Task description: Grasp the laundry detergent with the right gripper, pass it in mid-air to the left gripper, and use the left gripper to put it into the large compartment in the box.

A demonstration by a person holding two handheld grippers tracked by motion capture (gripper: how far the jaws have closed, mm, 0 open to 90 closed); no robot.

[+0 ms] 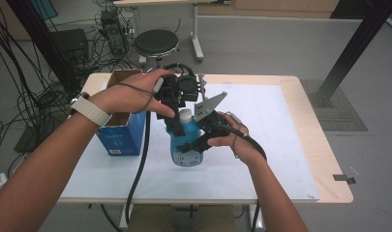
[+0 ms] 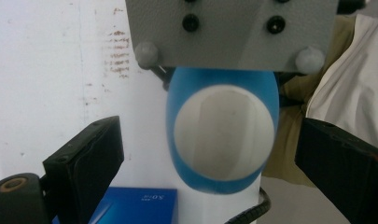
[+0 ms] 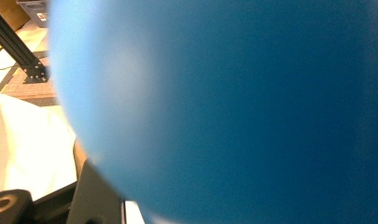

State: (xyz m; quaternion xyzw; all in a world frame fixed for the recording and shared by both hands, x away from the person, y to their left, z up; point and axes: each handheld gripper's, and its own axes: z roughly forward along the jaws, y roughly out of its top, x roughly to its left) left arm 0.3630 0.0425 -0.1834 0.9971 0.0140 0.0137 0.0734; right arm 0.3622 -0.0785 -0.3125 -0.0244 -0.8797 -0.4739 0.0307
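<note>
The blue bottle (image 1: 186, 147) stands mid-counter (image 1: 300, 145), just right of the blue box (image 1: 117, 137). The right hand-held gripper (image 1: 196, 143) grasps its body; the left hand-held gripper (image 1: 176, 99) hovers released over its white cap (image 2: 224, 135).

left gripper (image 1: 176, 99): black, thick black cable | right gripper (image 1: 203, 140): black, grey plate | white watch strap (image 1: 90, 110)

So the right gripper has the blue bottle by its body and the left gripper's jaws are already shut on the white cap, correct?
Not quite. In the left gripper view the left gripper has its jaws open either side of the white cap, apart from it. The right gripper does hold the blue bottle.
</note>
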